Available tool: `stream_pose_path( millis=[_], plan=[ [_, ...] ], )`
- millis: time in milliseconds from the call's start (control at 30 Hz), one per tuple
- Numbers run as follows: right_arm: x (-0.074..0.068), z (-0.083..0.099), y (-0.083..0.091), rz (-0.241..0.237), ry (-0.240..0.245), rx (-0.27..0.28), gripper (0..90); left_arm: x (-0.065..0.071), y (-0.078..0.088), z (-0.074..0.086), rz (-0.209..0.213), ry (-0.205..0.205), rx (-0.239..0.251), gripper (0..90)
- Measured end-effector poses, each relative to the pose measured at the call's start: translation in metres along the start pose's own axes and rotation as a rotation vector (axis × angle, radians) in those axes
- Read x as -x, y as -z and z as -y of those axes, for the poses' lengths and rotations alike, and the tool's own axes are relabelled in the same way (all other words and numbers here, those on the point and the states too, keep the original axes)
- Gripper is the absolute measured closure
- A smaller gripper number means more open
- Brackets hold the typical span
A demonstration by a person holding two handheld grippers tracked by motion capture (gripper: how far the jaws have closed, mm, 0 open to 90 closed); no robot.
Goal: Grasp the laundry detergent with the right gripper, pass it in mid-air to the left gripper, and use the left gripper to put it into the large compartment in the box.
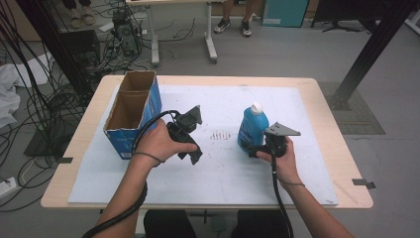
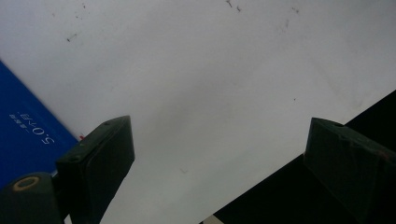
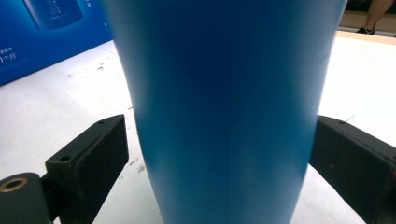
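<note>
While upright — blue bottle (image 1: 252, 126) between spread right gripper (image 3: 217, 154) jaws.

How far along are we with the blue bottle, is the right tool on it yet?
Done: the right tool is around the blue bottle, one jaw on each side. In hand: the grasp. A gap shows at the left jaw, so it isn't clamped yet, and the bottle stands upright on the white mat. Left: closing, lifting, probably moving it to the open blue box. The left tool is open over bare mat.
</note>
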State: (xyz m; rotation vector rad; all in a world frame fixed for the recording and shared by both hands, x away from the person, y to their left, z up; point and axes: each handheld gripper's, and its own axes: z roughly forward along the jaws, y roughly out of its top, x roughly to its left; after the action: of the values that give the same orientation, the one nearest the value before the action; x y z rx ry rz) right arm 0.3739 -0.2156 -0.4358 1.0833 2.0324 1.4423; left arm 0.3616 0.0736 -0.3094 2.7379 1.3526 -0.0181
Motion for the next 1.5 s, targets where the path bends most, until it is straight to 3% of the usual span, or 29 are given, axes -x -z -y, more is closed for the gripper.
stream_pose_path(
  millis=[1500],
  plan=[
    [0.0007, -0.0005, 0.0016, 0.002, -0.007, 0.009, 6.0, 0.0028, 0.0016, -0.0012, -0.009, 0.002, 0.005, 8.8]
  ],
)
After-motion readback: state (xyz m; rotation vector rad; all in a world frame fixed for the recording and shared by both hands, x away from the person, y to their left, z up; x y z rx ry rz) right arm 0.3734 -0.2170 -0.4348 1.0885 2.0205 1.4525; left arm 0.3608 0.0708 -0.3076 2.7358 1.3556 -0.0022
